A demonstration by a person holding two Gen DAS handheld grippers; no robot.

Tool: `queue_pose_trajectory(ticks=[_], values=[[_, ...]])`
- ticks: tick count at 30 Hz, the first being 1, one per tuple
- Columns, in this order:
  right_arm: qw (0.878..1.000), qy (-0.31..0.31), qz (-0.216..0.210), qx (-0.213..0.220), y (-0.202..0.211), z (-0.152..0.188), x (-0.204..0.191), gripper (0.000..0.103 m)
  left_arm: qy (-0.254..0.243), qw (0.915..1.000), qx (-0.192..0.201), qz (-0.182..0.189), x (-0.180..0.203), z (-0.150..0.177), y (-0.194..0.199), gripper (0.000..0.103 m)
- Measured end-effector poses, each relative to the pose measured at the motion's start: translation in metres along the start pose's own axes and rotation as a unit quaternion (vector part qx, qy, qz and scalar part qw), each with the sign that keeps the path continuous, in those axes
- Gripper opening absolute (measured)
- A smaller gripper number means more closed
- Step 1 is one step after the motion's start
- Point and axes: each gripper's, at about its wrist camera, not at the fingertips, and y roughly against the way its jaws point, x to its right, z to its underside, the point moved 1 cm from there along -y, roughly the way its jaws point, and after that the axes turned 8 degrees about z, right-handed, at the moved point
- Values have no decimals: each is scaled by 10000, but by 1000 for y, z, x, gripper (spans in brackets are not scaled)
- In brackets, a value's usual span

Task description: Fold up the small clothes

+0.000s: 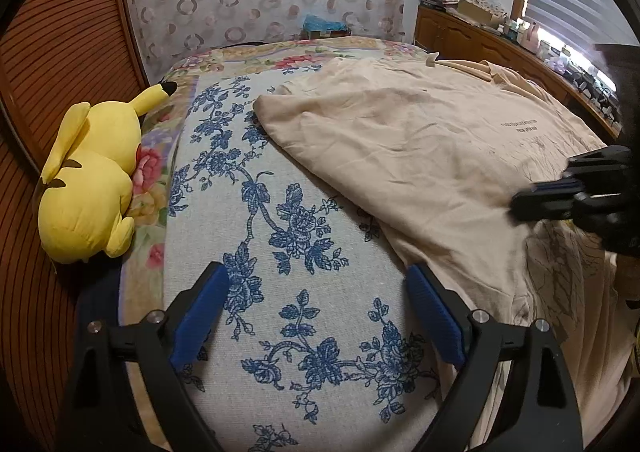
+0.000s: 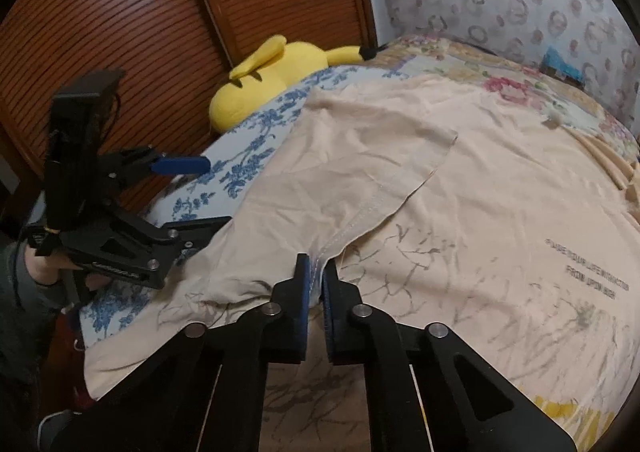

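The peach T-shirt [image 2: 460, 188] lies spread on the bed [image 1: 256, 212], partly folded. It looks thin, soft and floppy, so it will droop and wrinkle when lifted. The right hand-held gripper [image 2: 316, 272] is pinched tight on its stitched hem, a good place to hold. The left hand-held gripper [image 1: 316, 316] is wide open over bare bedcover, holding nothing

Both wrist views look steeply down, close over the shared beige shirt [image 1: 420, 140].
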Motion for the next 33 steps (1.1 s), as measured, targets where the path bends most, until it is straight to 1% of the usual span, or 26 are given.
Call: queue_pose_trajectory(ticks=[4, 7, 9, 10, 11, 12, 13, 15, 17, 18, 20, 23, 25, 28, 31, 33], values=[[9997, -116, 60, 209, 20, 5, 5, 2, 31, 10000, 0, -25, -2, 1, 0, 94], [9998, -127, 108, 134, 19, 6, 7, 2, 44, 10000, 0, -39, -3, 0, 0, 95], [9993, -90, 342, 76, 16, 7, 8, 6, 47, 10000, 1, -32, -3, 0, 0, 95], [9988, -109, 465, 77, 16, 7, 10, 12, 49, 10000, 2, -30, -3, 0, 0, 95], [9988, -158, 447, 98, 16, 8, 13, 19, 49, 10000, 2, -31, -3, 0, -1, 95], [9989, -256, 373, 141, 20, 9, 18, 23, 50, 10000, 2, -34, -3, 0, -1, 95], [9986, -324, 370, 180, 25, 10, 23, 31, 48, 10000, 2, -34, -3, 0, 0, 95], [9975, -433, 464, 315, 42, 15, 36, 35, 61, 10000, 6, -34, -4, 0, 0, 95], [9964, -496, 549, 417, 60, 20, 50, 41, 111, 9999, 18, -80, -5, 1, 1, 95], [9957, -525, 609, 461, 68, 23, 56, 42, 156, 9998, 39, -121, -7, 1, 2, 95], [9932, -587, 825, 572, 92, 32, 76, 45, 189, 9996, 166, -153, -9, 0, 8, 95], [9876, -676, 1237, 698, 123, 51, 108, 48, 199, 9989, 361, -241, -9, -4, 20, 95], [9812, -779, 1617, 704, 143, 67, 134, 49, 198, 9982, 511, -244, -3, -9, 28, 95], [9704, -1049, 2077, 640, 165, 97, 174, 49, 141, 9971, 744, -120, 12, -22, 41, 95], [9585, -1459, 2379, 581, 184, 129, 213, 49, 35, 9957, 924, 11, 33, -37, 47, 95], [9498, -1683, 2577, 558, 196, 146, 236, 49, -63, 9948, 998, 168, 55, -45, 46, 95]])
